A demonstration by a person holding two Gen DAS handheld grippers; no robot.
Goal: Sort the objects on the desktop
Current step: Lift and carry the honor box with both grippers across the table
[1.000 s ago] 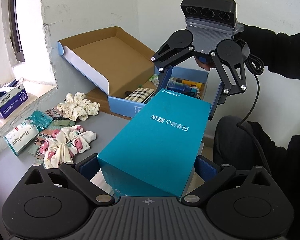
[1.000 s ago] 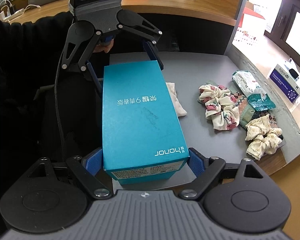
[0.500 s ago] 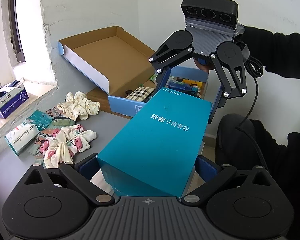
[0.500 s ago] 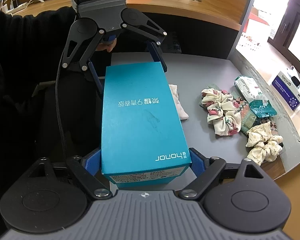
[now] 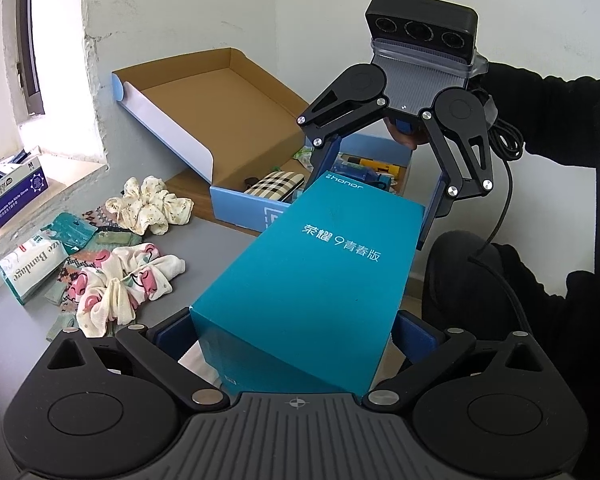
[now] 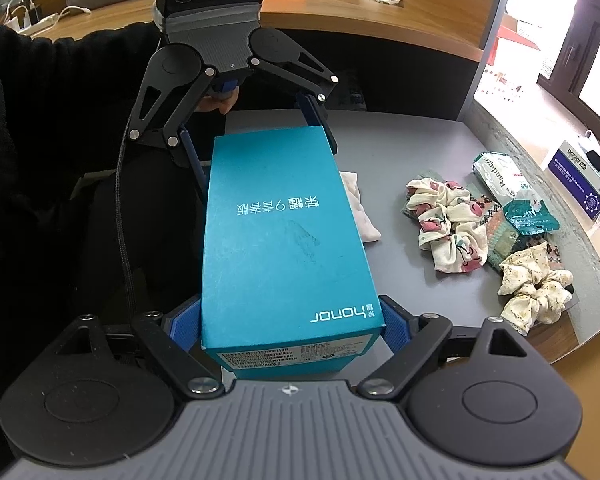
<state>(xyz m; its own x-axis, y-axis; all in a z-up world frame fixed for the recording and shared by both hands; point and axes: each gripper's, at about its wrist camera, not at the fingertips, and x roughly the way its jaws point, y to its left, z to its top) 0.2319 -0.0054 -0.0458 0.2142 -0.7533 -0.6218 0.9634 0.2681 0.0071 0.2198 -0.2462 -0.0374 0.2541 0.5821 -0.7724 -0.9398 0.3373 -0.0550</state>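
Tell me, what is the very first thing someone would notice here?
The big teal phone box in the middle, held above the grey table with the left gripper clamping one end and the right gripper the other. Next, the flowery scrunchies lying on the table beside it. Behind the teal box, an open cardboard box already holds a few things.

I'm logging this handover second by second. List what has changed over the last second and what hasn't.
Little changed. The teal rectangular phone box drifted slightly; in the right wrist view the table items behind it slid down and right. Nothing was taken or released: the left gripper and right gripper each still clamp one end. The floral fabric scrunchies and the open cardboard box stayed put.
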